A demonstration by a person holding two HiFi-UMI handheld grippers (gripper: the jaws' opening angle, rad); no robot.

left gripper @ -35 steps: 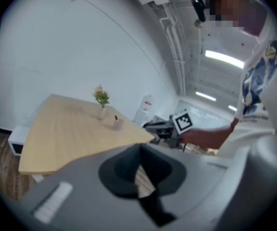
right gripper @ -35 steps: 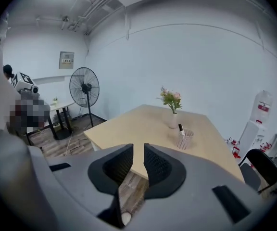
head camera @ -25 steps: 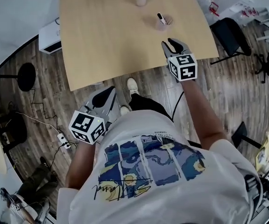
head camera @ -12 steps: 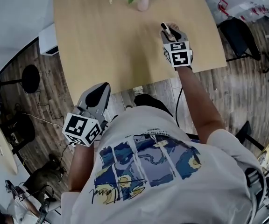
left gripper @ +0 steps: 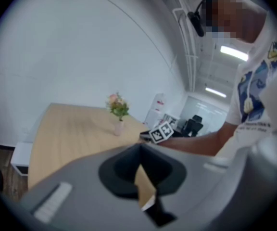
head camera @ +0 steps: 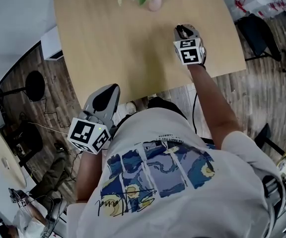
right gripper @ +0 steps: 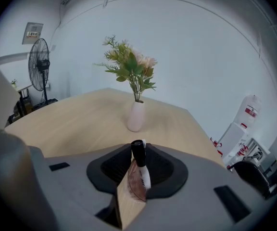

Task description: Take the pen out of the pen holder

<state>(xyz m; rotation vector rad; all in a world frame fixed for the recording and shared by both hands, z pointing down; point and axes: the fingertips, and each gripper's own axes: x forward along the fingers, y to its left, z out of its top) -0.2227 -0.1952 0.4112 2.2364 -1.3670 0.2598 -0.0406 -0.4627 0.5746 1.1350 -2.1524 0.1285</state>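
Observation:
In the right gripper view a white pen (right gripper: pixel 139 162) with a black cap stands in a small translucent pinkish pen holder (right gripper: pixel 136 189) on the wooden table (head camera: pixel 108 43). My right gripper (right gripper: pixel 137 161) has the pen between its jaws, which are closing; both pads touch the capped top. From the head view, the right gripper (head camera: pixel 184 30) reaches over the table's right part and hides the holder. My left gripper (head camera: pixel 108 92) hangs by the table's near edge, shut and holding nothing; its own view (left gripper: pixel 139 170) shows bare table beyond.
A pale vase of flowers (head camera: pixel 154 3) stands at the table's far side, just beyond the holder (right gripper: pixel 135 115). A black chair (head camera: pixel 254 31) is right of the table. A fan base (head camera: pixel 36 86) and a white box (head camera: pixel 51 43) sit on the floor at left.
The person has stepped up to the table. My right gripper went forward and down from the near edge to the pen holder and came around the pen. The left gripper stayed low.

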